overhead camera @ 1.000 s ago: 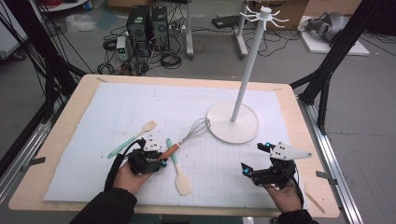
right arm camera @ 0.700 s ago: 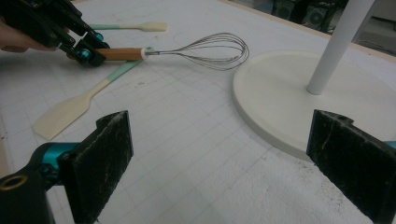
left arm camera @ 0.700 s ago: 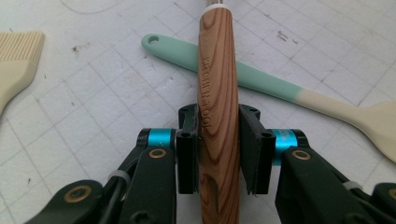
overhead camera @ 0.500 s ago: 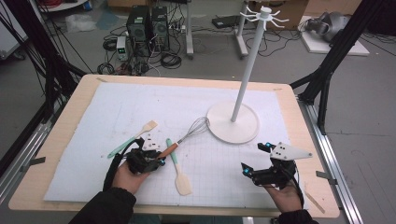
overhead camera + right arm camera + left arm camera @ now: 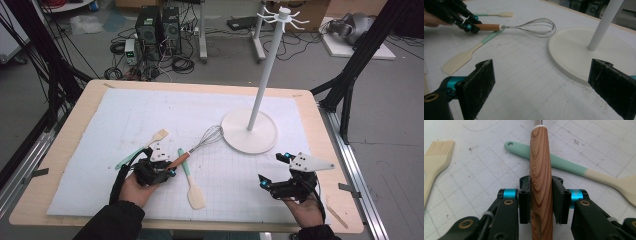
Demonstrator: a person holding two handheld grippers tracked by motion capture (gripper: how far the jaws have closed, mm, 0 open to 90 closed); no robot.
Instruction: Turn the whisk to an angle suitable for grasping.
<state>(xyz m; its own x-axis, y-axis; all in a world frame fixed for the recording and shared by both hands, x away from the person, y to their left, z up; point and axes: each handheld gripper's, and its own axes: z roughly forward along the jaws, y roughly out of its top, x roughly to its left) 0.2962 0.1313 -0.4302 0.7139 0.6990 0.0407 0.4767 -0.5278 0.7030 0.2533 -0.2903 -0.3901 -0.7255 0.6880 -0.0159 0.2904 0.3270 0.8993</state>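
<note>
Left tongs (image 5: 541, 202) clenched on wooden handle of one whisk (image 5: 200, 144), lower left of centre in high view; pads press handle both sides. Whisk wire head (image 5: 536, 27) rests on white mat (image 5: 120, 115), just beside stand base. Right tongs (image 5: 541, 85) released, jaws wide apart, nothing between, lower right of high view. Count on desk (image 5: 70, 120): one whisk, one mint-handled spatula (image 5: 191, 180) crossing under whisk handle, one pastry brush (image 5: 434, 162) left of it, one white hook stand (image 5: 252, 127) upper right.

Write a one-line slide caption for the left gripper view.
Left gripper jaws clamped on the whisk's wooden handle, which crosses over a mint-handled spatula on the gridded mat.
</note>
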